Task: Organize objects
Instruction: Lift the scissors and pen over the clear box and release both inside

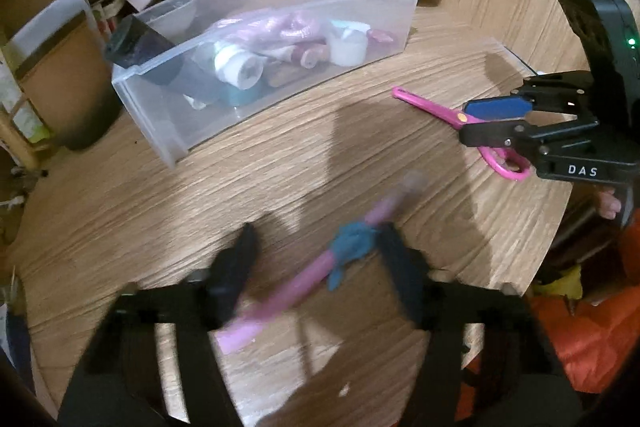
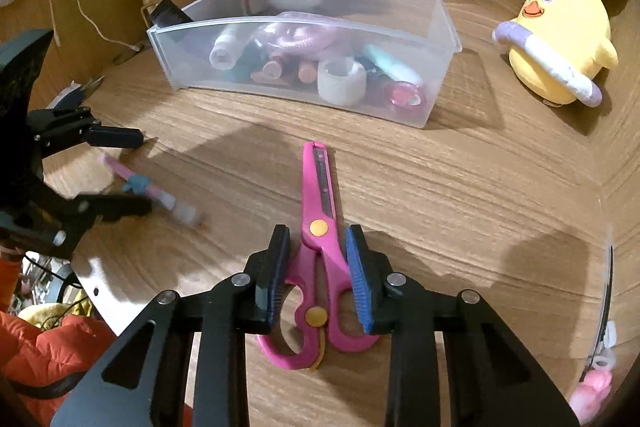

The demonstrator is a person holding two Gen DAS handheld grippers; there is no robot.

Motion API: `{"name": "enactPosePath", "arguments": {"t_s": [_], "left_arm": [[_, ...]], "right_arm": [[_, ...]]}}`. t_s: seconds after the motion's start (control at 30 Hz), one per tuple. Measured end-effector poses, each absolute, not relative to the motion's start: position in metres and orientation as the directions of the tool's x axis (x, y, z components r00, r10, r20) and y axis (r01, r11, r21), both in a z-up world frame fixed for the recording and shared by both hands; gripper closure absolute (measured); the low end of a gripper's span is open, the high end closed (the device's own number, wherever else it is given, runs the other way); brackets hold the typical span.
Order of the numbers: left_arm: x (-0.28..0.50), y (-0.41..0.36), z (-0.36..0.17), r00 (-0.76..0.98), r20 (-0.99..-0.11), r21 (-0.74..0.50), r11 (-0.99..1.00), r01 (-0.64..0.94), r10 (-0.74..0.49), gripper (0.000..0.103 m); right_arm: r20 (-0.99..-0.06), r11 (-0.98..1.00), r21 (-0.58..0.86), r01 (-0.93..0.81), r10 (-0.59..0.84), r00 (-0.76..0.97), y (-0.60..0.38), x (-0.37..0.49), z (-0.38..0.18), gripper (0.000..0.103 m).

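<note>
Right gripper clamped on pink scissors; left gripper straddles pink pen, grip unclear; bare table before clear bin

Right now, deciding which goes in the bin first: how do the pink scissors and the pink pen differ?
The scissors are magenta, sharp in view, between the right gripper pads. The pen is paler, slimmer, blurred, with a teal ornament, between the left gripper fingers. Both lie on the table, outside the bin.
</note>
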State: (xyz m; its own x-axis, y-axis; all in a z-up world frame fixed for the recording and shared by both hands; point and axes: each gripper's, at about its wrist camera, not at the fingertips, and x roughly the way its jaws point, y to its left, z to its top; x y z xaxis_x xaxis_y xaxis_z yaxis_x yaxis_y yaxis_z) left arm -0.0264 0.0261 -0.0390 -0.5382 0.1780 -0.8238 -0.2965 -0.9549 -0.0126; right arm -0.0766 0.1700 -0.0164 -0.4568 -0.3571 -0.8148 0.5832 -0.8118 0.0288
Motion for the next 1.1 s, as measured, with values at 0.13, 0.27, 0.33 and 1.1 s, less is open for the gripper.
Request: {"name": "enactPosePath", "arguments": {"t_s": [0.13, 0.27, 0.33, 1.1], "left_arm": [[-0.022, 0.031, -0.037, -0.537, -0.825, -0.020, -0.959, -0.283, 0.176, 0.085], [-0.022, 0.032, -0.038, -0.542, -0.822, 0.002, -0.951, -0.309, 0.175, 0.085], [-0.024, 0.035, -0.037, -0.548, -0.817, -0.002, -0.952, -0.306, 0.178, 0.085], [-0.043, 0.024, 0.036, -0.751, -0.629, -0.105, -0.979, -0.174, 0.201, 0.085]], "right_arm": [[-0.811, -0.815, 0.016, 0.580, -0.349, -0.469, 0.162, -0.079, -0.017, 0.076], [-0.803, -0.813, -0.010, 0.582, -0.341, -0.489, 0.156, -0.077, -0.019, 0.077], [-0.793, -0.821, -0.005, 0.572, -0.345, -0.502, 0.157, -0.077, -0.020, 0.084], [-0.576, -0.854, 0.080, 0.515, -0.461, -0.675, 0.165, -0.083, 0.052, 0.086]]}}
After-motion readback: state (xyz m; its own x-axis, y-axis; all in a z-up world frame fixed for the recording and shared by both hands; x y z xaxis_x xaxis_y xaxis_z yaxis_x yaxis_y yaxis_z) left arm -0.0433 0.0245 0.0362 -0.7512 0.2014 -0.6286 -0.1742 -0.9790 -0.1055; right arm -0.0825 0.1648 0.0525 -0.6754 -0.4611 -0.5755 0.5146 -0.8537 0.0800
